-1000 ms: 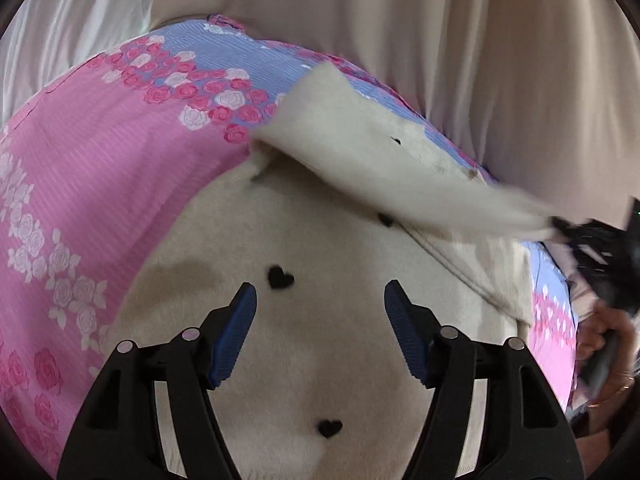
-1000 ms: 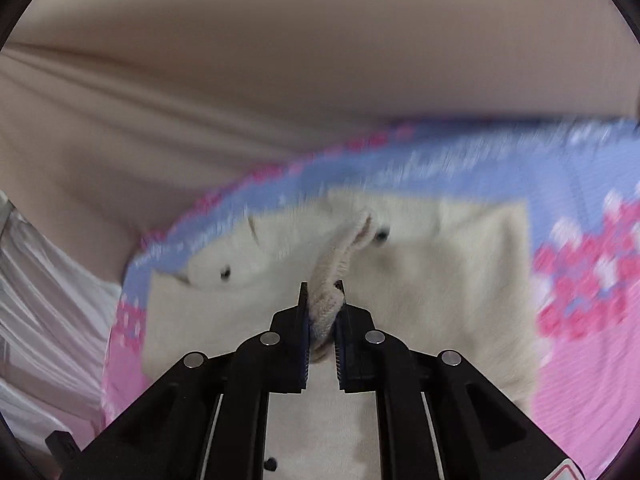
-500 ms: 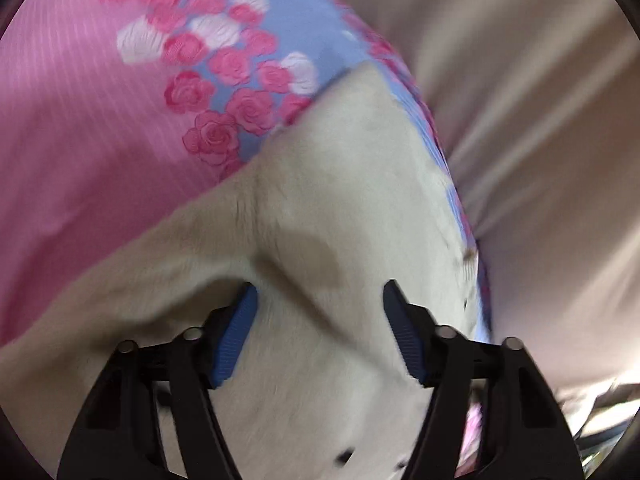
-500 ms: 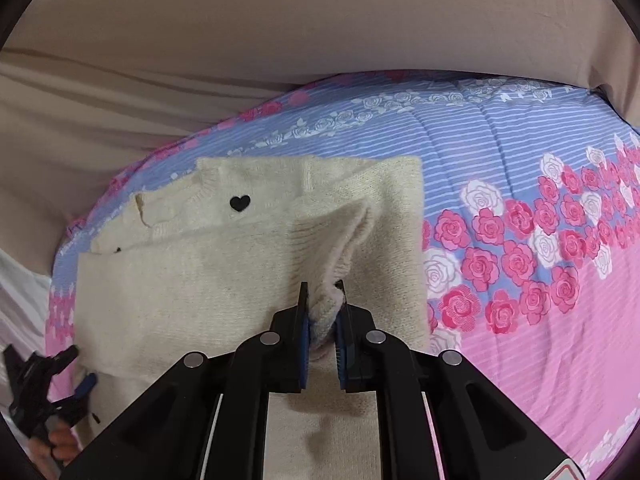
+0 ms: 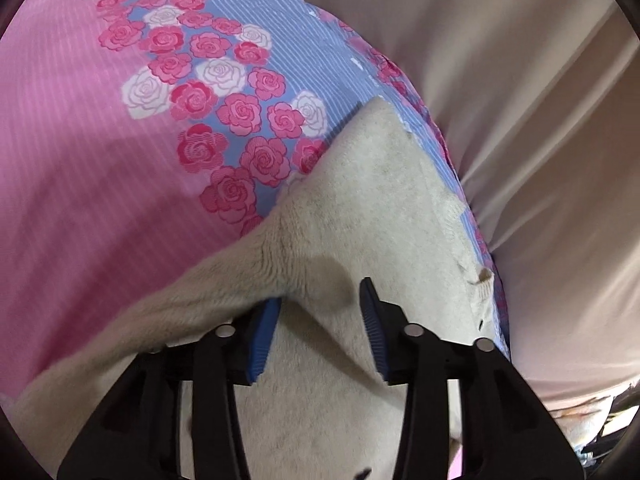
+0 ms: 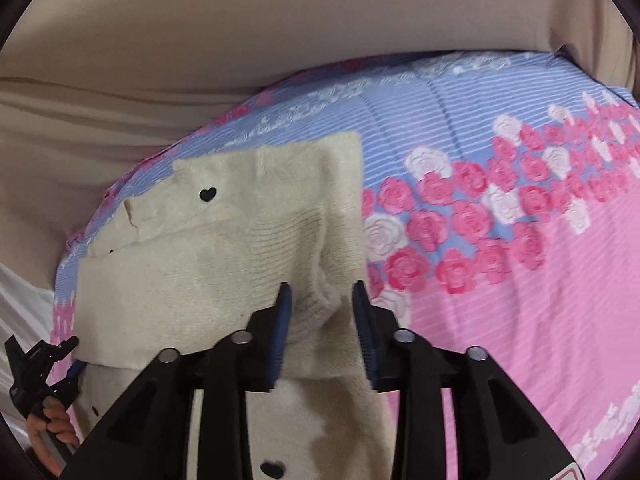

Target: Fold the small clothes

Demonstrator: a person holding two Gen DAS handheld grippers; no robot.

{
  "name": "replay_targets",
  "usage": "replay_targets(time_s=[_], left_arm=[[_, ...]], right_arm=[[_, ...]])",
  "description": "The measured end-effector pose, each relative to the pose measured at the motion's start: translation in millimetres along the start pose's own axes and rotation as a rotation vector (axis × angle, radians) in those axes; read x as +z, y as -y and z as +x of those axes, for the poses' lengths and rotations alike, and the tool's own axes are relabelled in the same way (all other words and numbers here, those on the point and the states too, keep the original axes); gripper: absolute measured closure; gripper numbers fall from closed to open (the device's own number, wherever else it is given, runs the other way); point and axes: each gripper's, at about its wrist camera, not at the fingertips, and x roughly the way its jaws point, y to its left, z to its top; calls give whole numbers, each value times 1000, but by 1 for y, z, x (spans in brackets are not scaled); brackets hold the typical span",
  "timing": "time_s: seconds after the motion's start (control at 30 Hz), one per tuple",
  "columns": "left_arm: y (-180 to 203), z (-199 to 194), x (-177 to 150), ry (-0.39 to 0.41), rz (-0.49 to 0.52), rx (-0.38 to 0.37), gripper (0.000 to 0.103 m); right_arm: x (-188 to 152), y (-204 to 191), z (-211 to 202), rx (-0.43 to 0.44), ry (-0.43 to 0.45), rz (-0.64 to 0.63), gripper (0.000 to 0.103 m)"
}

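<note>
A small cream knit cardigan (image 6: 224, 248) with black heart buttons lies on a pink and blue rose-print sheet (image 6: 520, 280). A sleeve is folded across its body. My right gripper (image 6: 322, 300) is open, its jaws on either side of the sleeve's ribbed cuff (image 6: 316, 308), which rests on the garment. In the left wrist view the cardigan (image 5: 360, 216) fills the lower middle. My left gripper (image 5: 318, 312) is open, low over a raised fold of the knit. It also shows at the left edge of the right wrist view (image 6: 40, 364).
The rose-print sheet (image 5: 100, 140) covers the work surface. Beige fabric (image 6: 280, 32) lies beyond its far edge and along the right in the left wrist view (image 5: 540, 120). White cloth (image 6: 24, 312) shows at the left. A hand (image 6: 52, 432) holds the left gripper.
My right gripper carried the sleeve cuff across the body, laid it down and opened. My left gripper moved over to the cardigan's edge and stays open.
</note>
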Motion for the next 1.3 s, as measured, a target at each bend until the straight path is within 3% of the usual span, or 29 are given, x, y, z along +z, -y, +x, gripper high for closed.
replay_targets(time_s=[0.03,0.13,0.17,0.2,0.23,0.33,0.37,0.47,0.57,0.6,0.67,0.7,0.77,0.8,0.83,0.9,0.93,1.07,1.2,1.3], left_arm=[[2,-7,-1,-1,7,-12,59],[22,-30,-3,58,71,-69,47],[34,-33,-2,87,119,-62,43],[43,-31,1,99,157,-57,41],[48,-26,4,100,177,-50,41],[46,8,16,72,191,59,44],[43,19,20,64,194,107,51],[36,33,26,61,242,151,60],[40,31,23,51,278,160,57],[39,30,23,47,276,156,57],[38,23,22,38,264,137,57],[36,13,19,38,261,132,55],[29,-13,13,66,268,154,38],[23,-25,8,80,271,157,36],[16,-34,2,85,277,156,35],[-8,-56,-13,64,280,174,34],[-23,-65,-23,47,276,188,33],[-74,-92,-60,-33,244,231,33],[-114,-116,-95,-103,143,197,33],[-118,-127,-115,-125,182,199,33]], right_arm=[[3,1,1,-2,-11,-2,51],[11,-3,7,27,-9,-9,55],[12,-5,7,54,2,-17,63],[12,-12,8,72,2,-37,87],[10,-18,11,79,-3,-55,97],[0,-28,33,13,-51,-140,98],[-2,-24,44,-25,-81,-149,100],[2,-13,37,19,-79,-86,103],[2,-22,23,-22,-13,-169,96],[-1,-19,35,-95,-66,-193,88],[-2,-5,33,-67,-73,-140,87],[-2,0,22,-63,-65,-106,82],[-8,7,-2,-42,-44,-65,79],[-17,13,-18,-16,-32,-50,76],[-27,17,-28,-7,-31,-44,66],[-58,30,-46,6,-60,-35,50],[-76,36,-50,8,-91,-33,48],[-160,64,-63,19,-241,26,48],[-216,67,-73,43,-305,54,48],[-237,56,-79,50,-309,39,44]])
